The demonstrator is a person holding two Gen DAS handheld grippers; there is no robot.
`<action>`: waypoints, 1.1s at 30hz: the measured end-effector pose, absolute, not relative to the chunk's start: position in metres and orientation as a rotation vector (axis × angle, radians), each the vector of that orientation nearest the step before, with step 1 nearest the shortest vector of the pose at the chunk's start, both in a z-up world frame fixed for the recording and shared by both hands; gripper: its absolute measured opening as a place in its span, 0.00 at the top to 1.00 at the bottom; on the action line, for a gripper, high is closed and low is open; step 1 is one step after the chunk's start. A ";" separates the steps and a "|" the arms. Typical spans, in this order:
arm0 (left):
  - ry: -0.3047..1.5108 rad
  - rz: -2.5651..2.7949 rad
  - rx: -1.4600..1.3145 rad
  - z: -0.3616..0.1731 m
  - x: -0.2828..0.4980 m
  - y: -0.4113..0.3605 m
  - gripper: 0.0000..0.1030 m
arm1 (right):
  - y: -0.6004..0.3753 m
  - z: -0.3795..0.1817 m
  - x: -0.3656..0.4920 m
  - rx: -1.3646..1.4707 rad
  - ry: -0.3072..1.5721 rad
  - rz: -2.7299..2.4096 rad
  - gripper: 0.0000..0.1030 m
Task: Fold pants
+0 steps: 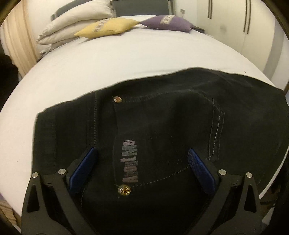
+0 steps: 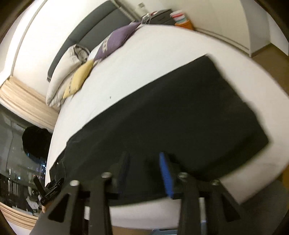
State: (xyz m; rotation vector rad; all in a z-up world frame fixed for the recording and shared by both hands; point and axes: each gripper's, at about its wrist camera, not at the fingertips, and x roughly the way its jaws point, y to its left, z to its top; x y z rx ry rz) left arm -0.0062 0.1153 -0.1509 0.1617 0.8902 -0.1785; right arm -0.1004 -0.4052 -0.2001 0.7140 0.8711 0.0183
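Left gripper [image 1: 142, 153]: black frame, blue pads [image 1: 84, 170]; jaws spread wide over the waist end of the pants, nothing between the pads, no pad pressing on the cloth.

Right gripper [image 2: 144, 162]: black frame, blue pads [image 2: 165, 174]; picture blurred. Jaws stand part open above the near edge of the pants; no cloth is pinched between them as far as the blur allows.

Pants [image 1: 162, 126]: black denim, lying flat on the bed close to its near edge. In the left wrist view the waist end shows a brass button [image 1: 124, 189], a small rivet [image 1: 117, 99], a grey printed label [image 1: 130, 160] and pale stitching round a pocket [image 1: 216, 130]. In the right wrist view the pants [image 2: 171, 115] read as one long dark rectangle running along the near edge, its far end squared off near the right-hand corner of the bed.

Bed [image 1: 126, 59]: white sheet, smooth, bare between the pants and the head end.

Pillows [image 1: 75, 21]: cream, stacked at the head end toward the left corner.

Yellow cushion [image 1: 106, 27]: lying against the pillows, with a pale patterned band.

Purple cushion [image 1: 169, 22]: just beside the yellow one, toward the middle of the head end.

Headboard [image 2: 94, 34]: dark grey, behind the pillows.

Curtain [image 1: 16, 41]: beige, left of the bed.

Wardrobe [image 1: 234, 21]: white doors with long handles, right of the bed.

Nightstand [image 2: 160, 17]: dark, beyond the head-end corner, with small things on top too blurred to name.
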 end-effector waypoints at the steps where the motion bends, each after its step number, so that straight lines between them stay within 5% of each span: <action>1: 0.875 -0.147 0.159 -0.142 -0.015 0.115 0.03 | -0.413 -0.196 -0.111 0.727 0.860 0.009 0.57; 9: 0.758 -0.207 0.116 -0.084 -0.057 0.058 0.02 | -0.486 -0.215 -0.171 1.081 0.767 -0.154 0.46; 16: 0.784 -0.346 0.150 -0.093 -0.034 -0.031 0.02 | -0.495 -0.252 -0.170 1.278 0.746 -0.180 0.44; 20: 0.846 -0.415 0.150 -0.109 -0.026 -0.076 0.02 | -0.499 -0.254 -0.170 1.331 0.687 -0.161 0.34; 33: 0.953 -0.500 0.119 -0.149 -0.020 -0.149 0.02 | -0.508 -0.264 -0.163 1.463 0.458 -0.097 0.34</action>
